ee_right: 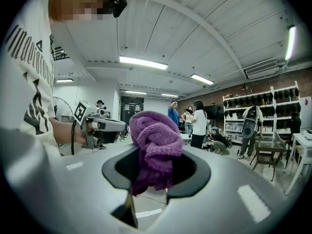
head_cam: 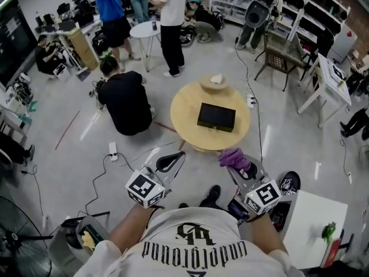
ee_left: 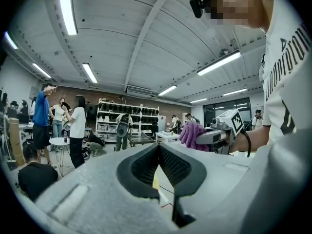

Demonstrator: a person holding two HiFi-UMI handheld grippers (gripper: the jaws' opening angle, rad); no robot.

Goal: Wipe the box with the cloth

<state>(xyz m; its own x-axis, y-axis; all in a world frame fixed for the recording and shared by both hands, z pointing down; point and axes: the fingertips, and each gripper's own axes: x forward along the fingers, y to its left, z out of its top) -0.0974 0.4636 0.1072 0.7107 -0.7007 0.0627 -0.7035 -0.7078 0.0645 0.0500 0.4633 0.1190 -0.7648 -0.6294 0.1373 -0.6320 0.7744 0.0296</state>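
- We count one flat, black, rectangular box (head_cam: 217,117) on one round, pale wooden tabletop (head_cam: 184,111).
- Our right tongs (head_cam: 232,167) pinch one bunched, purple, knitted cloth (head_cam: 233,156), just short of the tabletop's near edge.
- Our left tongs (head_cam: 181,154) are pressed together on nothing.

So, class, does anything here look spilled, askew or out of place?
Nothing stands out: the black box lies flat on the round table, the purple cloth sits bunched in the right gripper, the left gripper is shut and empty.
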